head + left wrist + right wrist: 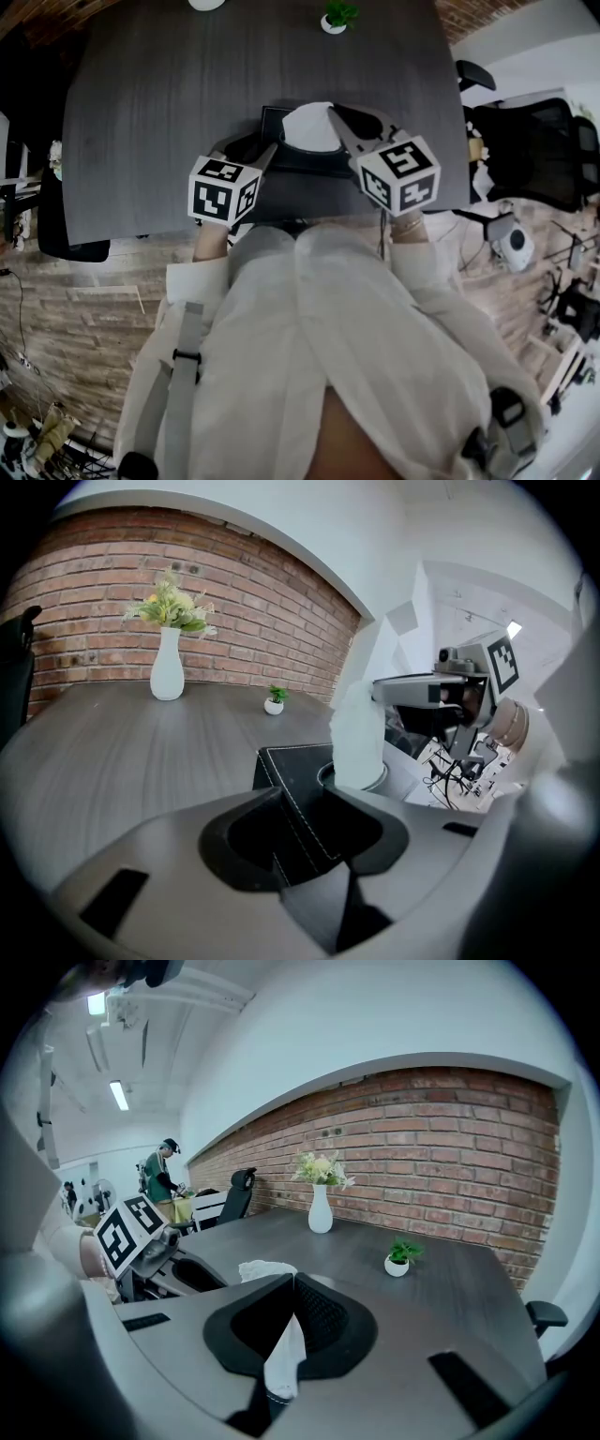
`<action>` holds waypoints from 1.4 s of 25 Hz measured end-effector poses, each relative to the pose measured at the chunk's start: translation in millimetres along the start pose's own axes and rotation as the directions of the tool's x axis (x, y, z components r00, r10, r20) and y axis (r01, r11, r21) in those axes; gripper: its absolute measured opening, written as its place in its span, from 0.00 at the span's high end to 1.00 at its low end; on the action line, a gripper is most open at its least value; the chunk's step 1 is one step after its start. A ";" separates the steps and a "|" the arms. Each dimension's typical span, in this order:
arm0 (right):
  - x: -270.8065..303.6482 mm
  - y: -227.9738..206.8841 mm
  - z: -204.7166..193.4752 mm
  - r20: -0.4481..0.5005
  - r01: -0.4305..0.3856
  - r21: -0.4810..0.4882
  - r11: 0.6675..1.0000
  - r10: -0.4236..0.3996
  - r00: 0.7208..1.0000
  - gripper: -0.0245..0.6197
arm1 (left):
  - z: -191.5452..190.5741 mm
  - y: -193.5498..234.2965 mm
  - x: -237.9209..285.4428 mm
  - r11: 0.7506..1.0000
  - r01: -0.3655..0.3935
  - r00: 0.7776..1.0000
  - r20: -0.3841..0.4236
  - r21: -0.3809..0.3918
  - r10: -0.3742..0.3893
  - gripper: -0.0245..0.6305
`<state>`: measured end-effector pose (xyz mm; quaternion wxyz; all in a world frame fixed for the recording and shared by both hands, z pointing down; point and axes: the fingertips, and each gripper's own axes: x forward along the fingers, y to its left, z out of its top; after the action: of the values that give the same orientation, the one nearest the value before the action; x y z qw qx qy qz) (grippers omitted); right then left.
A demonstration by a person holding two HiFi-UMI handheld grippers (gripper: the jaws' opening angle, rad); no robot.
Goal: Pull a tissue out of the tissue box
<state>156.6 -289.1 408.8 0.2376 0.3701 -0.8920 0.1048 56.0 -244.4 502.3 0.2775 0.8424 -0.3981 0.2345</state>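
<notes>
At the near edge of the dark table (169, 94), the left gripper (248, 148) clamped its wide-set jaws on the black tissue box (277, 122) while the right gripper (335, 114) pinched the upstanding tissue (314, 127) mid-pull, which probably called next for a steady upward draw.

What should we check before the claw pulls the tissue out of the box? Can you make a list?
1. Right claw pinching the tissue: ok, it is shut on it.
2. Tissue standing up out of the tissue box opening: ok.
3. Left claw pressing the box to hold it down: cannot tell; its jaws stand apart around the box corner.
4. Vase and small plant well away from the box: ok.
5. Box sitting flat on the table: ok.
</notes>
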 end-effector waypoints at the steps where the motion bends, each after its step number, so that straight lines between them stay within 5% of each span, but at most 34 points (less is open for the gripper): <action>1: -0.7 -1.3 1.9 0.004 0.002 0.001 1.000 -0.002 1.000 0.95 | 0.3 -0.2 0.0 1.000 0.000 1.000 0.000 0.001 0.000 0.75; 35: -10.2 -27.9 45.8 0.147 0.058 0.058 0.997 -0.066 0.987 0.95 | -1.4 0.4 -1.3 1.000 0.020 1.000 -0.009 0.010 -0.020 0.75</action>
<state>166.8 -319.1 364.3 0.1633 0.4108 -0.8921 0.0934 54.7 -243.0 502.6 0.2773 0.8466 -0.3872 0.2377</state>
